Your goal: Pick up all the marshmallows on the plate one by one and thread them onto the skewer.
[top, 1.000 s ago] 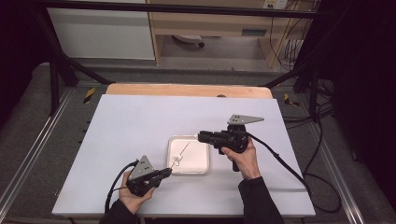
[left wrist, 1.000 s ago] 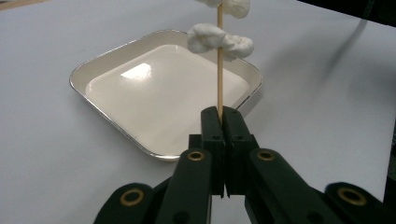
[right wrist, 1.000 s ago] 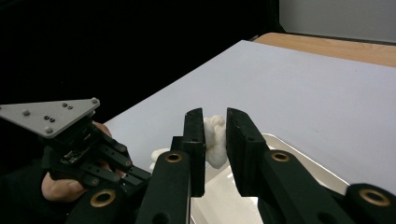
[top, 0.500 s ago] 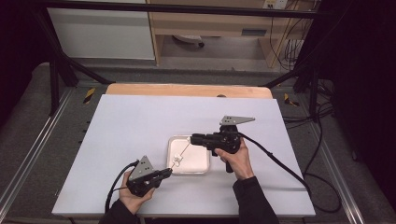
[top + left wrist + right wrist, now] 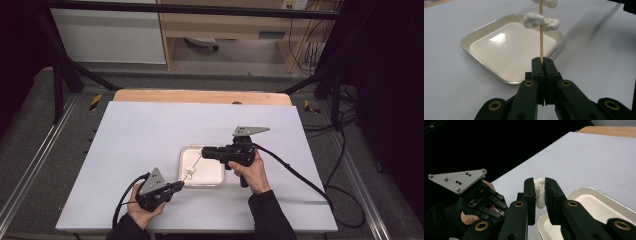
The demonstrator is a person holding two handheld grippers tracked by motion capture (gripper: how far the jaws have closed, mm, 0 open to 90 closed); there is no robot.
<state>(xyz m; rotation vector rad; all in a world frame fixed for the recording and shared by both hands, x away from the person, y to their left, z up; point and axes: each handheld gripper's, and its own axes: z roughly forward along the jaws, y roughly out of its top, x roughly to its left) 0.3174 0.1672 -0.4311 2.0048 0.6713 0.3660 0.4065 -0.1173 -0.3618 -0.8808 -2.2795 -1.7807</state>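
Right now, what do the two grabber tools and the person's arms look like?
Both tools are black. The left gripper and the right gripper each carry a grey three-cornered plate on top and trail a black cable. Their jaws are flat black blocks on arms with brass-coloured rivets. The person wears dark sleeves.

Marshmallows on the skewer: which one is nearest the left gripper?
The lower marshmallow, over the tray's far edge, is closest to the left gripper; the other marshmallow sits farther up the skewer.

White lumps (image 5: 541, 21), tan skewer (image 5: 541, 47), prob. silver-rimmed white tray (image 5: 484, 25).
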